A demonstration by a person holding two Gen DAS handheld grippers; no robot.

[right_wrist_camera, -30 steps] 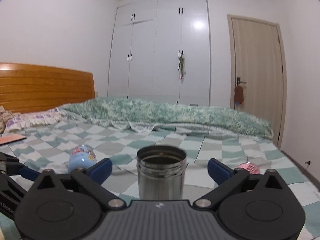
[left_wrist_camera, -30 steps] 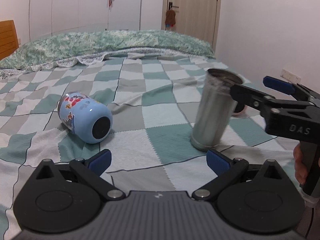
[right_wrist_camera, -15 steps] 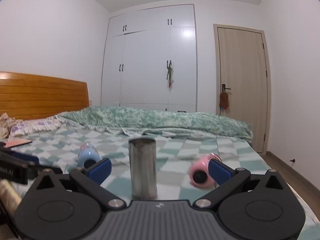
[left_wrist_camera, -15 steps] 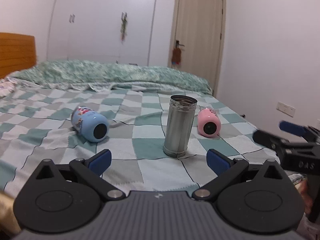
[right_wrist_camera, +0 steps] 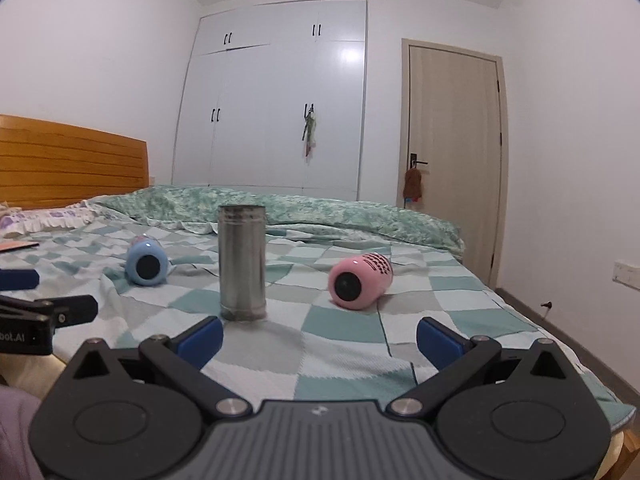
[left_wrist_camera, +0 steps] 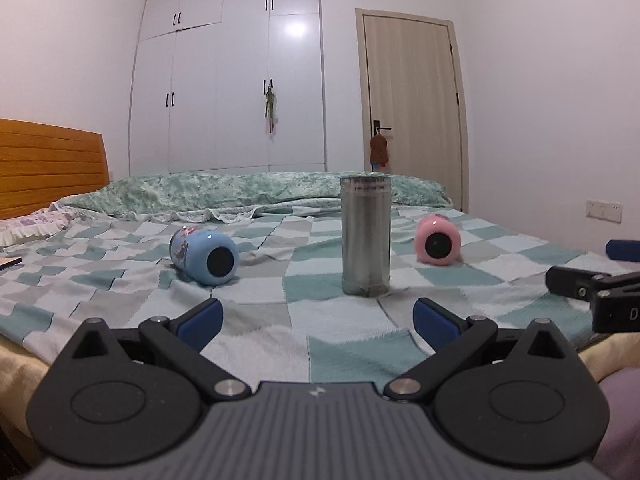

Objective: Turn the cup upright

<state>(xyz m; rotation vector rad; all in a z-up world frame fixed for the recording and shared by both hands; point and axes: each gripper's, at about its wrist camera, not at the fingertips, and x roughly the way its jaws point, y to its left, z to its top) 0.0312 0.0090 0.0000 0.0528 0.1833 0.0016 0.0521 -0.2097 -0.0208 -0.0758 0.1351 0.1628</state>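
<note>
A steel cup [left_wrist_camera: 365, 236] stands upright on the checked bedspread [left_wrist_camera: 352, 344]; it also shows in the right wrist view [right_wrist_camera: 241, 262]. A blue cup [left_wrist_camera: 204, 255] lies on its side to its left, also in the right wrist view [right_wrist_camera: 145, 261]. A pink cup [left_wrist_camera: 437, 240] lies on its side to its right, also in the right wrist view [right_wrist_camera: 358, 279]. My left gripper [left_wrist_camera: 318, 322] is open and empty, well short of the cups. My right gripper [right_wrist_camera: 320, 338] is open and empty, near the bed's front edge.
A green quilt [left_wrist_camera: 256, 192] lies bunched along the far side of the bed. A wooden headboard [left_wrist_camera: 48, 168] stands at the left, with white wardrobes [left_wrist_camera: 240, 92] and a door [left_wrist_camera: 412, 108] behind. The bed edge drops off at the right [right_wrist_camera: 600, 392].
Both grippers have pulled back and down from the steel cup, which stays standing upright. The right gripper no longer brackets it. The pink cup has come into view.
</note>
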